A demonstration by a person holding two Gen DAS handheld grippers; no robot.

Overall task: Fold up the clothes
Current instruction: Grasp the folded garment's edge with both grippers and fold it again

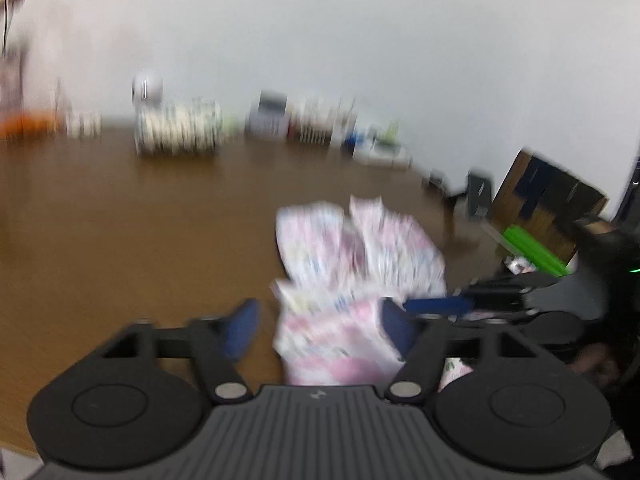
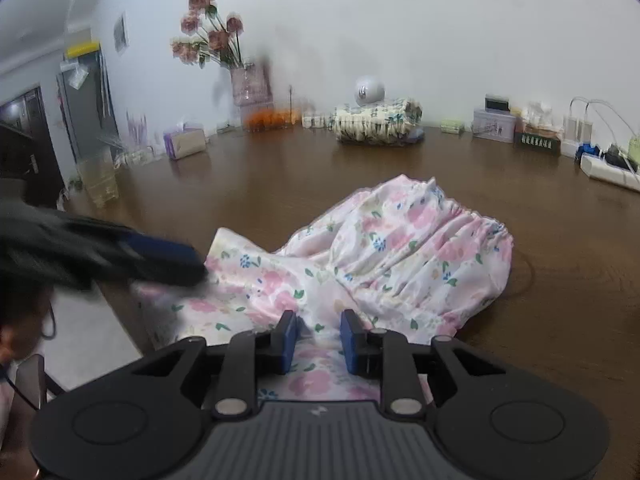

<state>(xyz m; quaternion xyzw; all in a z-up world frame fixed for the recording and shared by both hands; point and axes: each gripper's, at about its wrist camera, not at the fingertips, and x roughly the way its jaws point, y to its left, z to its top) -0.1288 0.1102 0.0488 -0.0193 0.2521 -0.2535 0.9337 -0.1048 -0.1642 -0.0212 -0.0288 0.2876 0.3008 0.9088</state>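
Each tool has a black housing with a ribbed grey centre panel bearing a small pale logo. Two round black discs flank the panel. Silver pivot pins anchor black linkage arms that carry blue finger pads. On the left tool point(image 1: 318, 326) the pads appear blurred; on the right tool point(image 2: 319, 338) they are sharp, flat and rectangular.

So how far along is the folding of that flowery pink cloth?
Early. The pink floral gathered garment lies bunched and rumpled on the brown wooden table, with no neat fold visible. The right gripper has fabric between its narrow jaws; the left gripper is open around the cloth. Flattening and folding remain.
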